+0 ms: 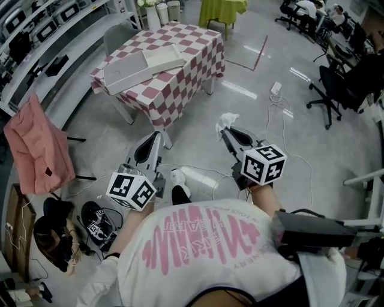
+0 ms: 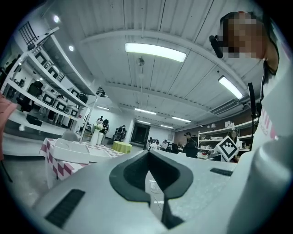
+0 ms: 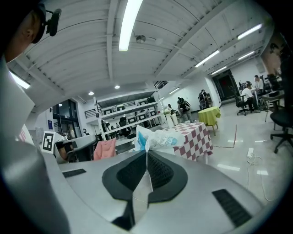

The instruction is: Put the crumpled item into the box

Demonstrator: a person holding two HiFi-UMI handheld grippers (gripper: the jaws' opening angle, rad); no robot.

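A crumpled white and blue plastic item (image 1: 227, 122) (image 3: 155, 137) sticks out from the tip of my right gripper (image 1: 225, 132) (image 3: 146, 154), which is shut on it. The gripper is held up in the air over the floor, short of the table. The open, shallow white box (image 1: 163, 58) (image 2: 70, 151) lies on the red and white checkered table (image 1: 195, 51) (image 3: 196, 136), with its flat lid (image 1: 125, 72) beside it. My left gripper (image 1: 157, 135) (image 2: 148, 153) is shut with nothing in it and points at the table's near corner.
A pink garment (image 1: 35, 147) (image 3: 105, 149) hangs on a chair at the left. Bags and cables (image 1: 66, 231) lie on the floor by my feet. A power strip (image 1: 276, 90) and office chairs (image 1: 336, 84) are at the right, and a green-covered table (image 1: 222, 9) stands behind.
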